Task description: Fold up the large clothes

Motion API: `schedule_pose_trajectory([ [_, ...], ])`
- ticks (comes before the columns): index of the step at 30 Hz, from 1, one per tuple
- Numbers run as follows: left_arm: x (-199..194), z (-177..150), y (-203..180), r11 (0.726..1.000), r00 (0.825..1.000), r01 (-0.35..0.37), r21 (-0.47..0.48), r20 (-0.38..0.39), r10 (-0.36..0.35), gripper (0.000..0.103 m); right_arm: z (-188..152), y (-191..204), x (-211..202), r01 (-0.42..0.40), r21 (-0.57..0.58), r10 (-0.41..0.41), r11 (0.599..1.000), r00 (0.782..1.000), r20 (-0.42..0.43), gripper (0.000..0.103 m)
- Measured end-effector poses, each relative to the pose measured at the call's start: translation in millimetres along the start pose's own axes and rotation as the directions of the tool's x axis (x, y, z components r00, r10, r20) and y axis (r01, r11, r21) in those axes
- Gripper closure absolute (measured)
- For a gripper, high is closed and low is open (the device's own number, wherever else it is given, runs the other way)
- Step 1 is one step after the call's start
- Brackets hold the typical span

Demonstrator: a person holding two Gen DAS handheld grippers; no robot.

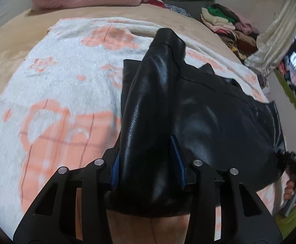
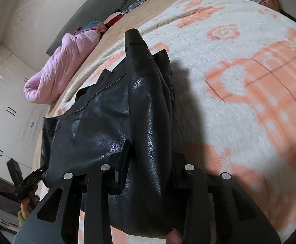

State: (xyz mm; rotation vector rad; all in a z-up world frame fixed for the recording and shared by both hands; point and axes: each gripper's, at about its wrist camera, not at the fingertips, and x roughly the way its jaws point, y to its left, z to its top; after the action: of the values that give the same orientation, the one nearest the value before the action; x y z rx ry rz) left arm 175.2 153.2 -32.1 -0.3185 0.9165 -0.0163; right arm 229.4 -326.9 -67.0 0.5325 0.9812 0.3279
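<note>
Both tongs, left [image 1: 150, 166] and right [image 2: 150, 166], pinch the black jacket [image 1: 209, 122], raising near edges off the blanket [image 1: 66, 101] for folding.

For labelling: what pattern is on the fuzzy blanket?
White fuzzy blanket with orange-pink checked shapes; clearest in right wrist view.

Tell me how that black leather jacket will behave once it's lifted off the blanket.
The black leather jacket will probably sag rather than hold its shape: it already bunches into a thick ridge between the jaws. Its glossy surface looks slippery. It seems heavy for its size, judging by the thick, rounded folds.
</note>
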Motion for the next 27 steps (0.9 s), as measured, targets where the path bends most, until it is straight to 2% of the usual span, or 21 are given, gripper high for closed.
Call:
schedule_pose_trajectory([
  [10, -25.2, -38.2, -17.0, 0.999, 0.999, 0.035, 0.021, -0.015, -0.035, 0.071, -17.0, -12.7, -29.5, 0.053, -0.001, -0.053, 0.999, 0.998, 0.015, 0.072],
  [13, -29.2, -44.6, -19.2, 0.999, 1.000, 0.017, 0.046, 0.001, -0.017, 0.071, -17.3, -17.5, -26.3, 0.073, 0.002, -0.073, 0.997, 0.997, 0.012, 0.063],
  [15, -30.3, -43.6, -17.1, 0.999, 1.000, 0.021, 0.038, 0.000, -0.021, 0.068, -16.6, -17.3, -25.4, 0.113, 0.008, -0.113, 0.994, 0.993, 0.013, 0.048],
  [16, -31.4, -42.9, -16.4, 0.999, 1.000, 0.021, 0.029, 0.002, -0.021, 0.066, -16.3, -16.2, -27.1, 0.125, 0.011, -0.126, 0.992, 0.992, 0.019, 0.045],
  [17, -32.4, -42.4, -15.5, 0.999, 1.000, 0.020, 0.027, 0.002, -0.020, 0.063, -16.0, -14.1, -28.5, 0.154, 0.012, -0.154, 0.988, 0.988, 0.028, 0.035],
  [18, -34.1, -42.1, -14.5, 0.999, 1.000, 0.018, 0.026, 0.005, -0.018, 0.059, -17.3, -9.1, -36.3, 0.237, 0.000, -0.236, 0.972, 0.969, 0.068, 0.031],
  [19, -35.6, -41.2, -13.0, 1.000, 1.000, 0.011, 0.025, 0.012, -0.011, 0.056, -19.3, -2.8, -44.0, 0.287, -0.018, -0.283, 0.958, 0.953, 0.111, 0.031],
  [20, -37.4, -40.4, -12.1, 1.000, 1.000, 0.002, 0.025, 0.020, -0.003, 0.049, -24.4, 9.0, -57.4, 0.359, -0.039, -0.347, 0.933, 0.920, 0.184, 0.031],
  [22, -42.9, -36.3, -10.6, 0.999, 0.999, -0.020, 0.033, 0.050, 0.018, 0.041, -37.9, 32.7, -73.2, 0.398, -0.099, -0.357, 0.912, 0.888, 0.290, 0.031],
  [23, -45.4, -34.0, -10.1, 0.999, 0.998, -0.022, 0.034, 0.062, 0.020, 0.039, -45.2, 47.9, -76.9, 0.402, -0.151, -0.337, 0.903, 0.882, 0.330, 0.031],
  [24, -47.1, -32.0, -8.7, 0.999, 0.997, -0.021, 0.032, 0.070, 0.018, 0.036, -55.3, 68.8, -76.8, 0.400, -0.230, -0.306, 0.887, 0.883, 0.356, 0.036],
  [25, -47.2, -28.6, -6.5, 1.000, 0.997, -0.014, 0.024, 0.070, 0.013, 0.034, -63.9, 86.8, -72.5, 0.386, -0.304, -0.274, 0.871, 0.896, 0.350, 0.053],
  [27, -44.5, -23.4, -2.7, 1.000, 0.998, 0.002, 0.006, 0.061, -0.003, 0.032, -79.4, 120.3, -56.6, 0.293, -0.438, -0.185, 0.850, 0.944, 0.273, 0.072],
])
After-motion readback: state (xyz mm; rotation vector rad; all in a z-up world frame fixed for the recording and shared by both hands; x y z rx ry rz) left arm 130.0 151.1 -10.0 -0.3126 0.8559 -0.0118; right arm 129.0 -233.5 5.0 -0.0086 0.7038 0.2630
